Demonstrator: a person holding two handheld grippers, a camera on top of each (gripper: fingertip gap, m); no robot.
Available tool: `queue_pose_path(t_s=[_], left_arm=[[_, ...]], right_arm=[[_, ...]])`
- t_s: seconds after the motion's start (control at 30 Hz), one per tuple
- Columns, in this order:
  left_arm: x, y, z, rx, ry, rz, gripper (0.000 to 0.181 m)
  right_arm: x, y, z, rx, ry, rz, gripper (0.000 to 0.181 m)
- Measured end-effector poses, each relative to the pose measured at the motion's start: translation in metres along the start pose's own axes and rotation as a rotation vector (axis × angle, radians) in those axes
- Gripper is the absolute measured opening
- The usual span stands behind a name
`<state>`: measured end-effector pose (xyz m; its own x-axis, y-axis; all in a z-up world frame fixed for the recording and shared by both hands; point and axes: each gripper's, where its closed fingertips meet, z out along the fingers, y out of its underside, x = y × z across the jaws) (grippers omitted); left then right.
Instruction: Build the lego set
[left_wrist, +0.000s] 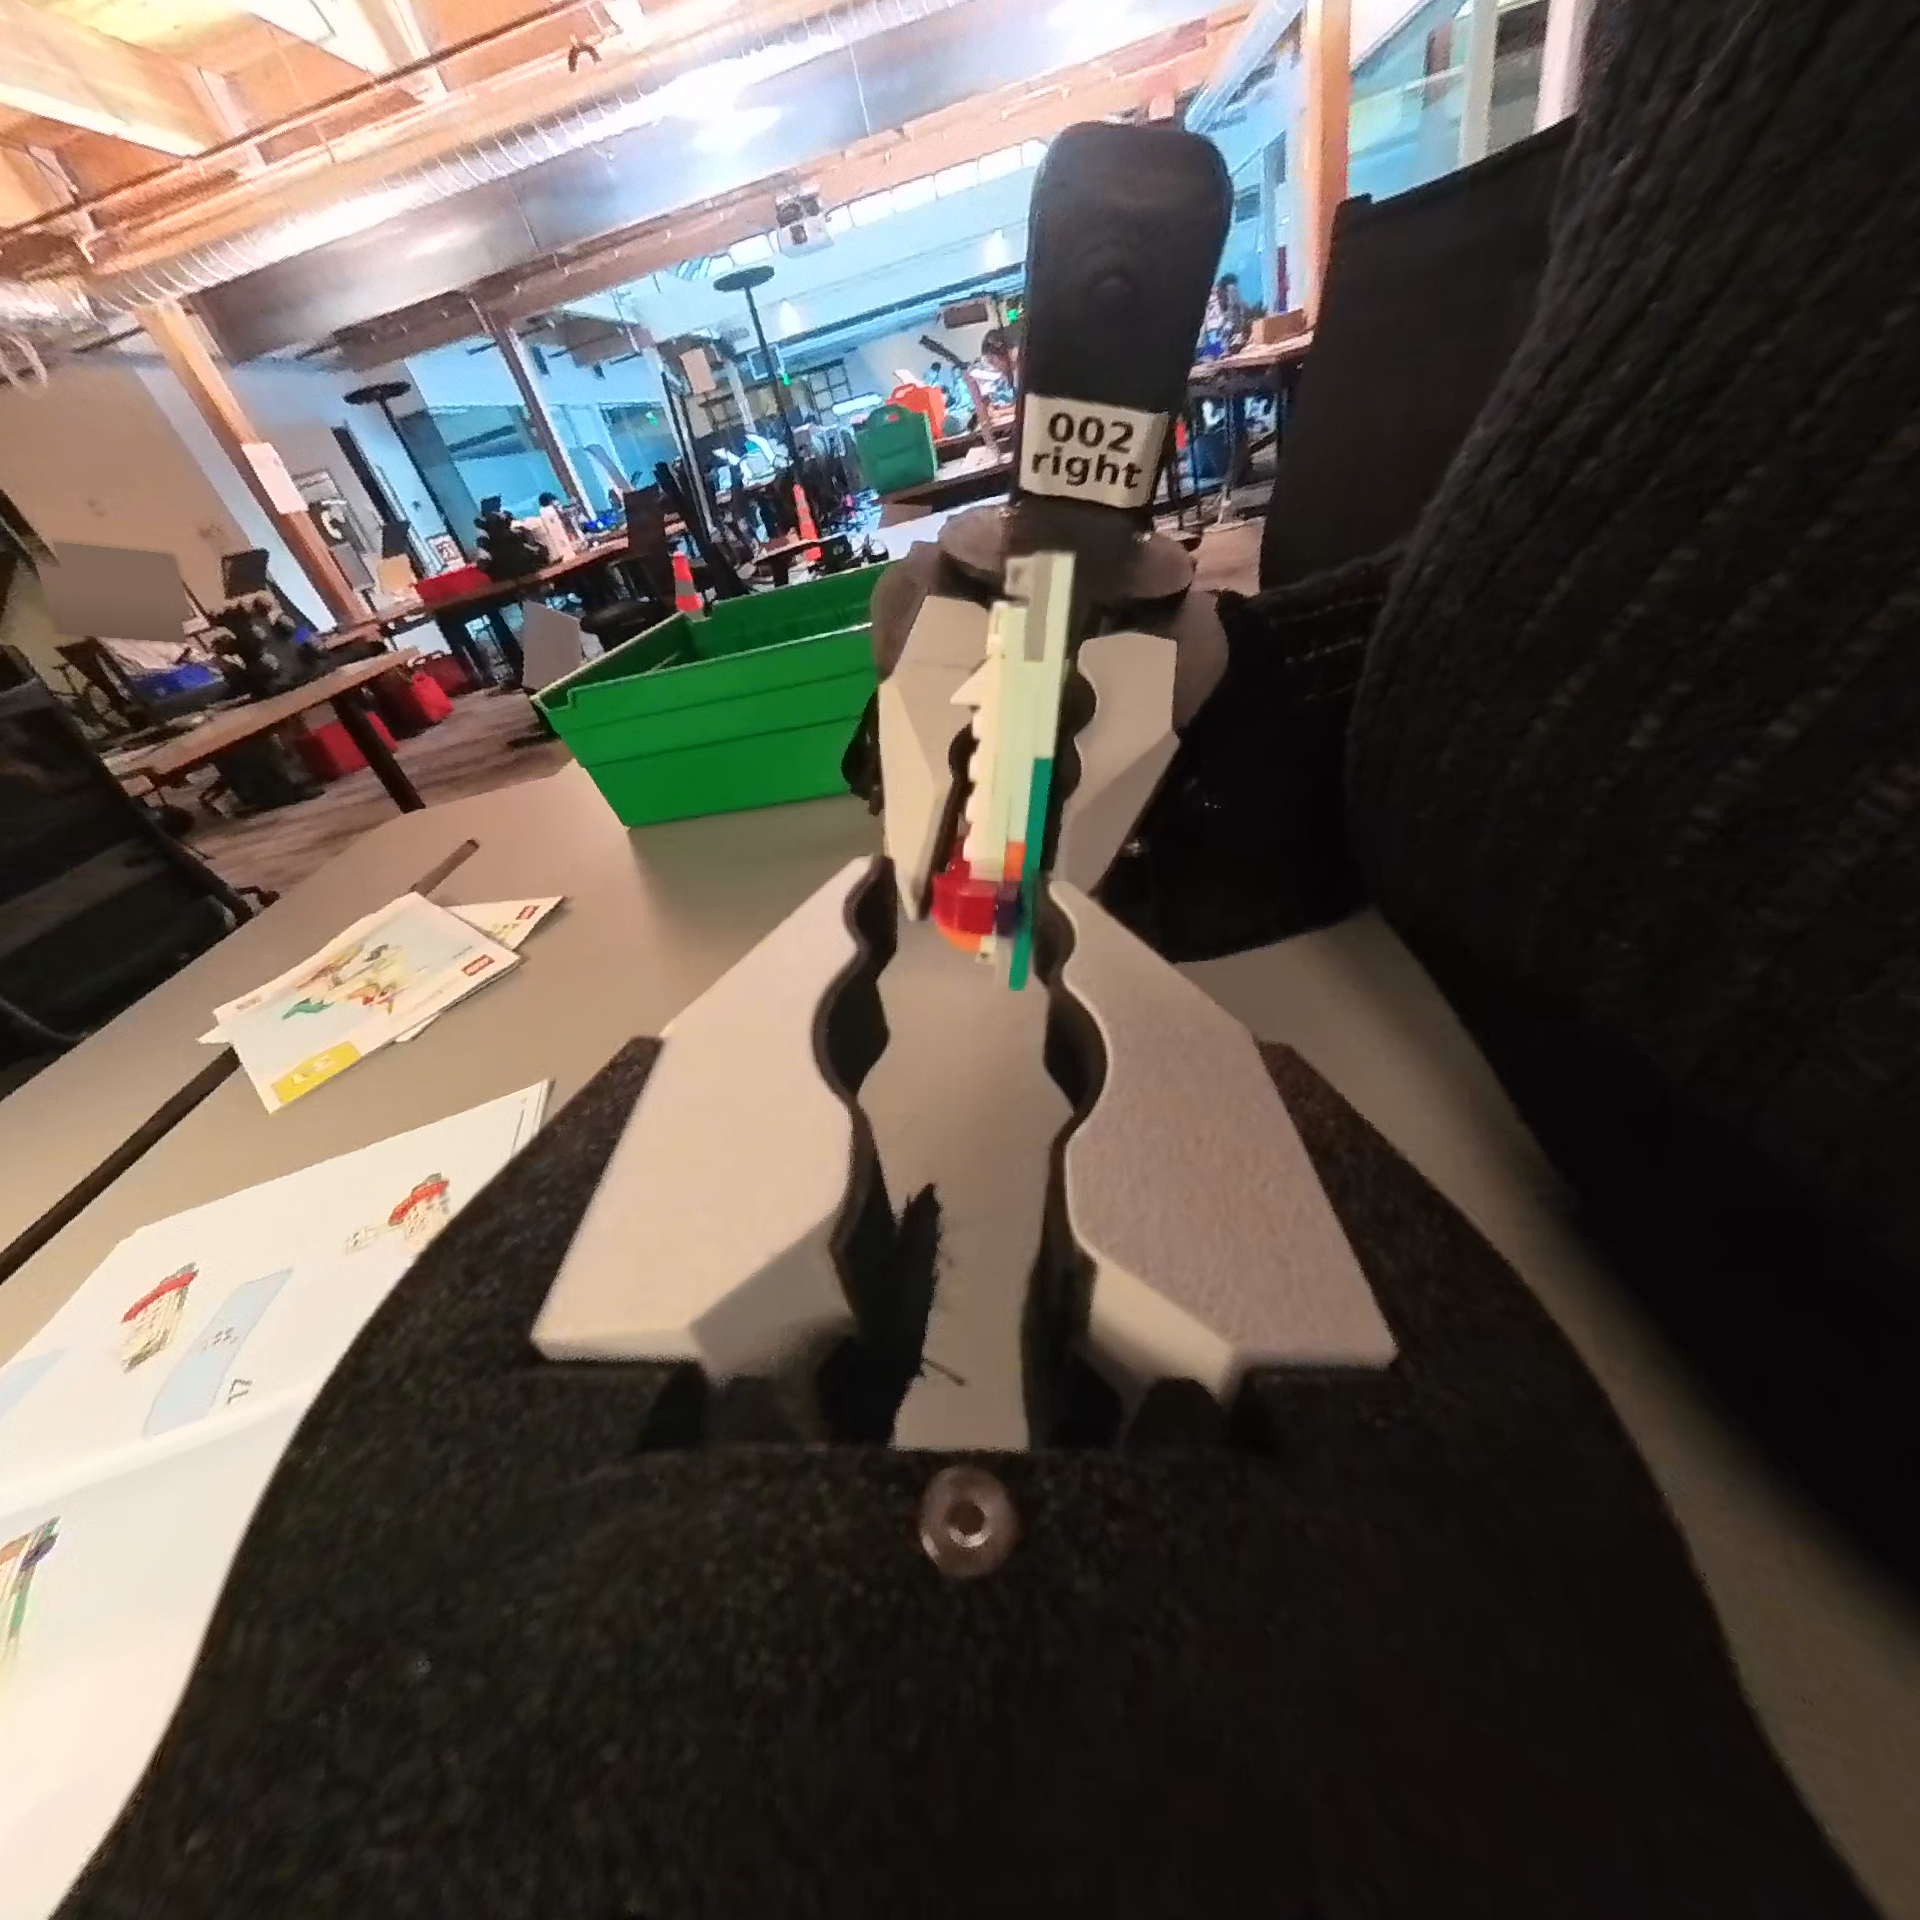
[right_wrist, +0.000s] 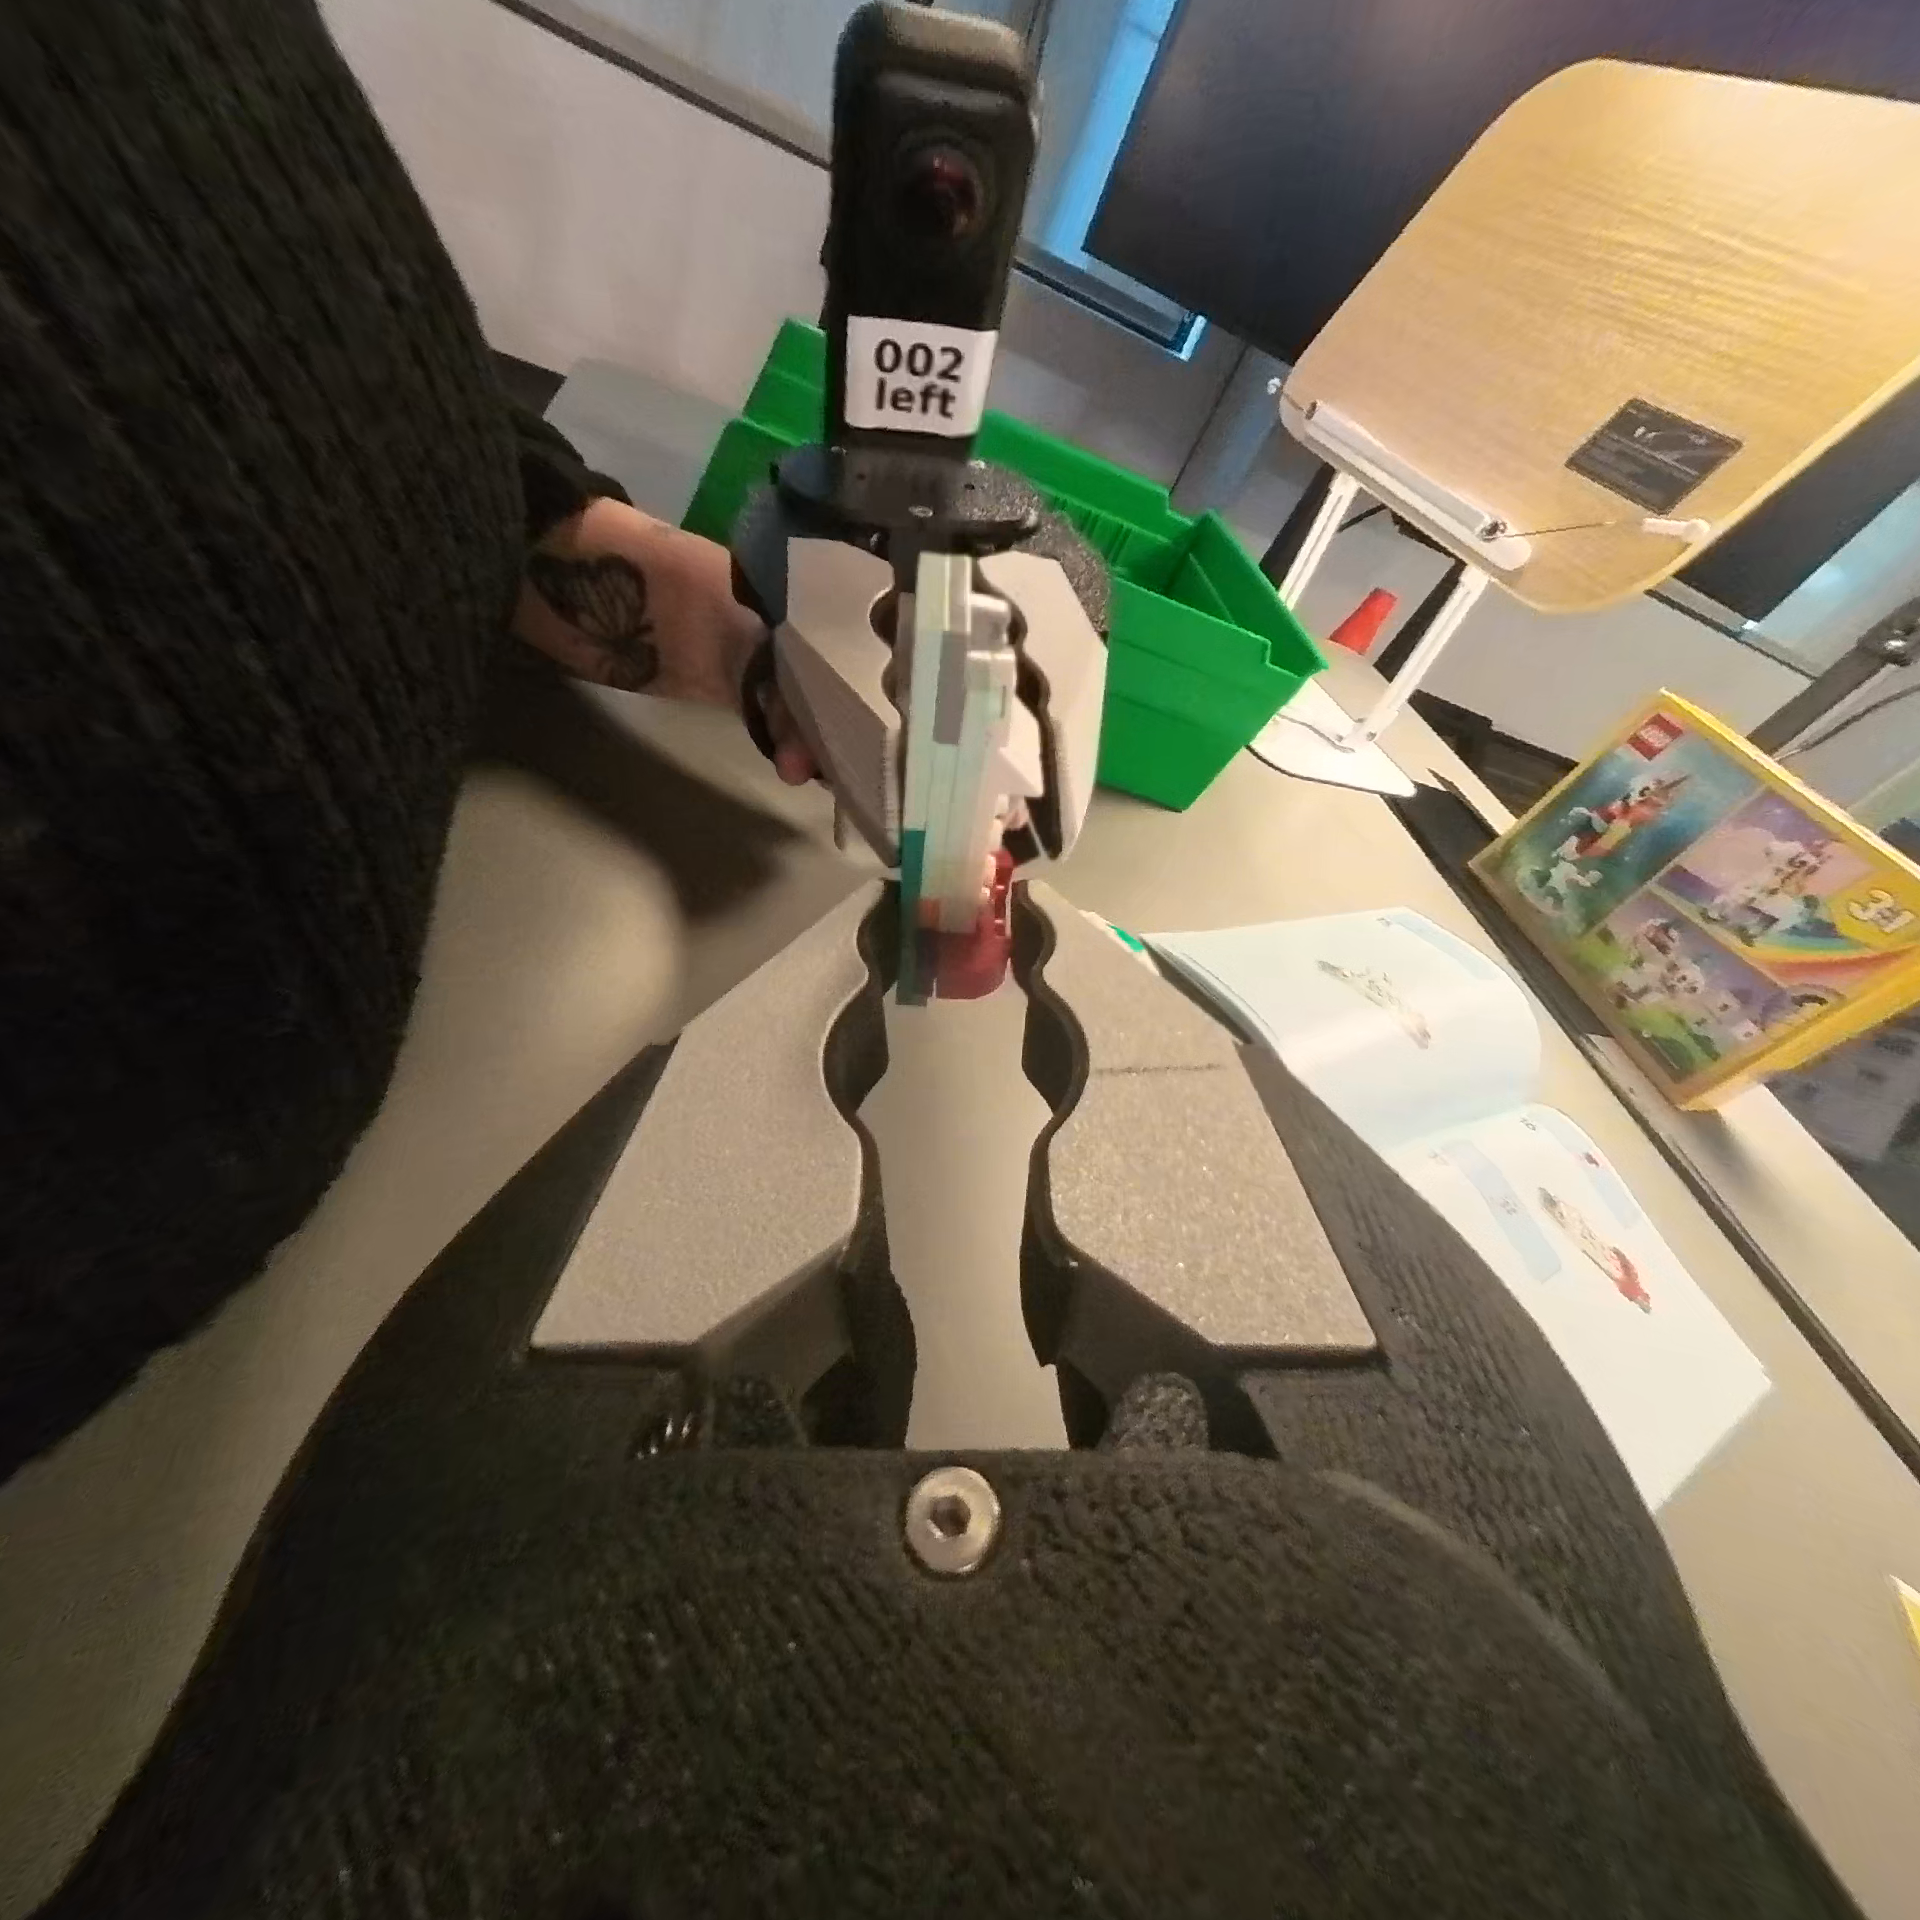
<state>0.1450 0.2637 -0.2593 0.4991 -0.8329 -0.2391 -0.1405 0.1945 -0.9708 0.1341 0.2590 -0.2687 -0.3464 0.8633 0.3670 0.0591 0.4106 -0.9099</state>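
Note:
A flat Lego assembly (left_wrist: 1013, 748), mostly white with a teal plate on one side and a red round piece at its lower end, stands upright and edge-on between the two grippers, which face each other tip to tip above the grey table (left_wrist: 623, 904). My left gripper (left_wrist: 971, 904) is closed on the assembly's lower end. In the right wrist view my right gripper (right_wrist: 951, 914) is closed on the same end of the assembly (right_wrist: 940, 727), around the red piece (right_wrist: 977, 940). In each view the assembly hides the middle of the opposite gripper.
A green bin (left_wrist: 727, 707) stands behind the grippers and also shows in the right wrist view (right_wrist: 1195, 665). Instruction booklets (left_wrist: 364, 977) lie on the left, an open one (right_wrist: 1455, 1122) on the right. A yellow Lego box (right_wrist: 1714, 914) and a wooden stand (right_wrist: 1558, 312) are far right. A black sleeve (left_wrist: 1662, 727) fills one side. Less than 4 cm separates the two grippers' tips.

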Motion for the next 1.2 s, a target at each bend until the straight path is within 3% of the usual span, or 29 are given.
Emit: queue_pose_path(t_s=[0.23,0.3,0.47,0.83,0.97,1.2], left_arm=[[0.005,-0.002,0.001,0.01,0.03,0.0,0.021],[0.009,-0.002,0.0,0.008,0.056,0.005,0.029],[0.006,-0.001,-0.002,-0.011,0.036,0.044,0.016],[-0.001,0.009,-0.003,-0.083,-0.022,0.089,0.013],[-0.001,0.006,0.0,-0.065,-0.017,0.035,0.036],[0.006,0.013,0.002,-0.108,0.016,0.08,0.023]], right_arm=[[-0.002,-0.003,-0.001,0.017,-0.016,0.018,0.019],[-0.002,-0.005,-0.001,0.033,-0.018,0.026,0.019],[0.0,-0.004,0.001,0.023,0.001,0.025,0.02],[0.004,0.013,0.001,-0.121,0.049,-0.064,0.019],[0.0,0.014,0.003,-0.13,0.025,-0.074,0.019],[-0.001,0.012,0.004,-0.117,0.018,-0.051,0.019]])
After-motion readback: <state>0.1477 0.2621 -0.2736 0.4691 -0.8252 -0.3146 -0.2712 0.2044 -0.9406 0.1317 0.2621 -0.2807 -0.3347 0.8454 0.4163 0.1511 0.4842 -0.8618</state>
